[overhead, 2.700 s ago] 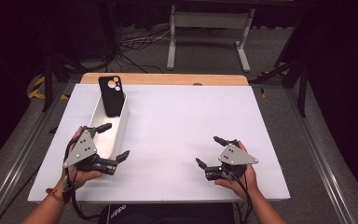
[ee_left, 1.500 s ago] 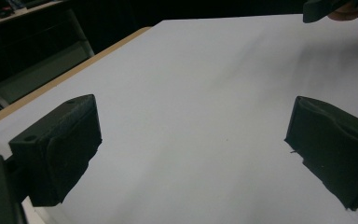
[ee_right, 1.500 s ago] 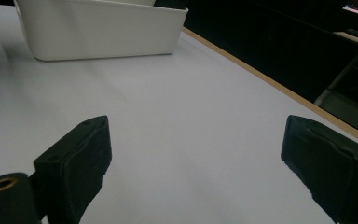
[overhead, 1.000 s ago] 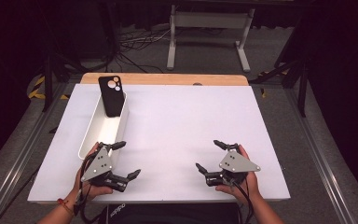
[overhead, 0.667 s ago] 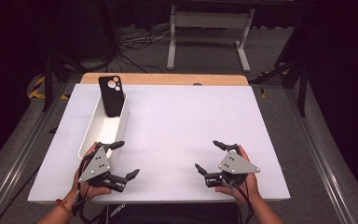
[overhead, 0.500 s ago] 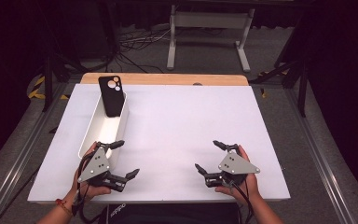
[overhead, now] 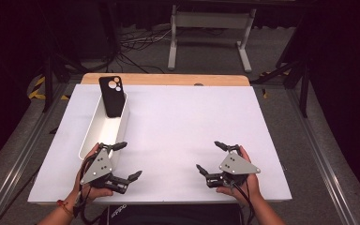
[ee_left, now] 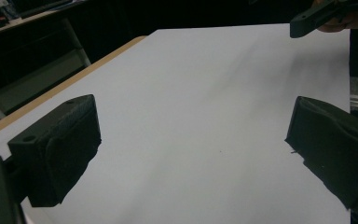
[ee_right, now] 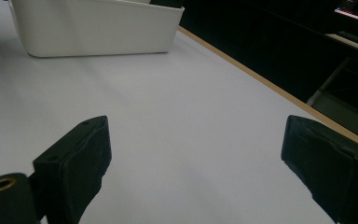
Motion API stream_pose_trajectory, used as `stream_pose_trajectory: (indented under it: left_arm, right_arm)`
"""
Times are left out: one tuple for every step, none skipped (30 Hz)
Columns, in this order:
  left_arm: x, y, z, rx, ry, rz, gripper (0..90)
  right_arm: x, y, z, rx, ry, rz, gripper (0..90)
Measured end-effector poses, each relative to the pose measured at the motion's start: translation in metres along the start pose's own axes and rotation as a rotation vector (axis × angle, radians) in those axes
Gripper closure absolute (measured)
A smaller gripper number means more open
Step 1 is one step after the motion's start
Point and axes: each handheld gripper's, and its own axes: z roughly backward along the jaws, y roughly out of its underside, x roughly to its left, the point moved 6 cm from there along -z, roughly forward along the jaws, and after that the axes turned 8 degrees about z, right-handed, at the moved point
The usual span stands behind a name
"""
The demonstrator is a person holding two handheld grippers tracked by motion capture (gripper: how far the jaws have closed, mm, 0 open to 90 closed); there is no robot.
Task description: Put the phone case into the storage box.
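Observation:
A long white tray lies along the left side of the white table. A black phone case with camera holes stands upright at its far end. My left gripper is held near the front edge, just past the tray's near end, open and holding nothing. In the left gripper view its jaws stand wide apart over bare table, my left gripper pointing toward the right hand's gripper. My right gripper is at the front right, also open and holding nothing. The right gripper view looks across at the tray.
A wooden strip runs along the table's far edge. Beyond it are a white stand and cables on the grey floor. Metal rails flank the table on both sides.
The left gripper has come back from beside the tray's near end toward the front edge and slightly right. The right gripper has barely shifted. Both stay open.

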Motion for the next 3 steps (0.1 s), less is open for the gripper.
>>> stream_pose_trajectory:
  left_arm:
    - [0.0, 0.0, 0.0, 0.0, 0.0, 0.0, 3.5]
    - [-0.0001, -0.0006, -0.0002, -0.001, 0.001, -0.001, 3.5]
    - [0.0, -0.0011, -0.0004, 0.001, 0.005, -0.005, 3.5]
  right_arm:
    - [0.0, 0.0, 0.0, 0.0, 0.0, 0.0, 8.9]
    - [0.0, 0.0003, -0.0002, 0.001, -0.001, -0.004, 8.9]
    - [0.0, 0.0003, -0.0002, 0.001, -0.001, -0.004, 8.9]
